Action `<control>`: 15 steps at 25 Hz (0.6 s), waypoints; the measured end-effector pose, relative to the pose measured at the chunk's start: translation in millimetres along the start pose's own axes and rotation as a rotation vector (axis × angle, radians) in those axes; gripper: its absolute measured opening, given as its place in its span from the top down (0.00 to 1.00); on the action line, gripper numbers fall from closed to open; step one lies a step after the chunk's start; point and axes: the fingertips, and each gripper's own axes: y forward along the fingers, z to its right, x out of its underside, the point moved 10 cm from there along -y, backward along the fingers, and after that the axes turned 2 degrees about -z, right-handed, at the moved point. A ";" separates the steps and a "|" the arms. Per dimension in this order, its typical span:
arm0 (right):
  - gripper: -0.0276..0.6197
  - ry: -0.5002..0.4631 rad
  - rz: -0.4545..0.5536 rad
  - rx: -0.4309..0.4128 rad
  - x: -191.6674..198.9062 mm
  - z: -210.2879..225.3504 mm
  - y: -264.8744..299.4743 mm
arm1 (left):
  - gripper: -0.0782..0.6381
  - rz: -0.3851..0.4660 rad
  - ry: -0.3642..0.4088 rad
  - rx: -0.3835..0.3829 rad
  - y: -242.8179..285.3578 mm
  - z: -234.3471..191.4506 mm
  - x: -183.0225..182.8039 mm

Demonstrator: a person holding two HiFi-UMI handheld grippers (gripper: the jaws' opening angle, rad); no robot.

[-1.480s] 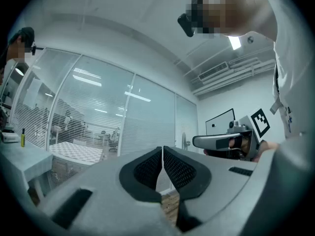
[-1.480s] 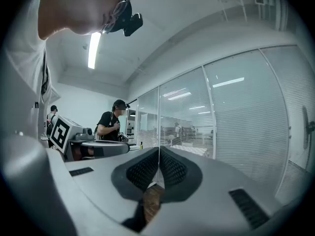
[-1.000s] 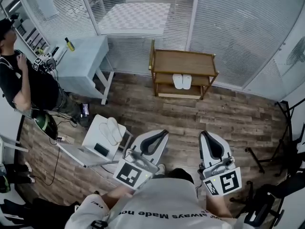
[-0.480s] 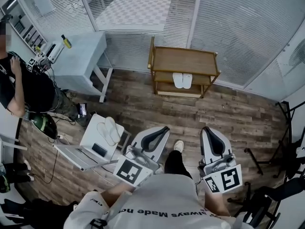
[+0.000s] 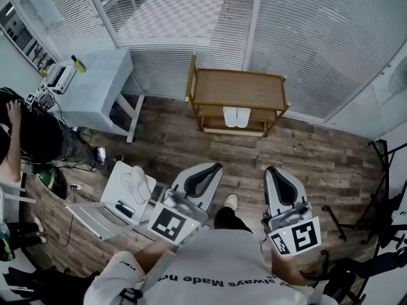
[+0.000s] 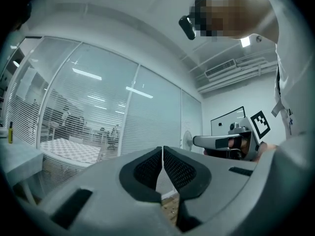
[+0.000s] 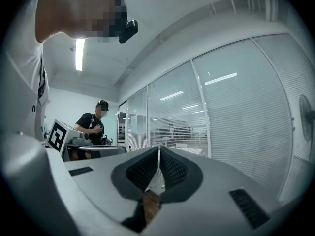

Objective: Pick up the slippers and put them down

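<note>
A pair of white slippers (image 5: 236, 115) lies on the middle shelf of a wooden rack (image 5: 238, 89) against the far glass wall. A second pale pair (image 5: 136, 183) lies on a white stool at the left. My left gripper (image 5: 215, 166) and right gripper (image 5: 270, 169) are held level over the wood floor, well short of the rack. Both are shut with nothing between the jaws. In the left gripper view the left gripper (image 6: 162, 149) has its pads touching; the right gripper (image 7: 158, 149) looks the same in the right gripper view. The slippers are outside both gripper views.
A light blue table (image 5: 95, 84) stands at the back left with a bottle and devices on it. A person (image 5: 19, 132) in black stands at the far left among floor cables. An open laptop (image 5: 95, 218) lies beside the white stool (image 5: 121, 189). Black stands (image 5: 375, 208) are at the right.
I have walked forward: both grippers moved toward the rack, which now sits a little nearer in the head view. The jaws stayed shut. The person at the left slid further out of view.
</note>
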 end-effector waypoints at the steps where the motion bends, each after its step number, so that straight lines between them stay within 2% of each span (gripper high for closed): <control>1: 0.93 -0.002 -0.001 0.000 -1.0 11.8 4.9 | 0.86 0.010 0.007 -0.001 13.6 -3.6 -0.1; 6: 0.93 -0.004 0.000 0.007 -6.1 71.3 21.9 | 0.86 -0.002 -0.001 -0.005 78.2 -9.4 -6.1; 10: 0.93 -0.007 -0.007 0.001 -6.9 110.0 37.6 | 0.86 0.044 0.007 -0.006 121.7 -16.2 -7.3; 15: 0.93 -0.008 -0.029 -0.016 -3.5 150.1 62.0 | 0.86 0.007 0.004 -0.023 162.3 -24.9 -2.8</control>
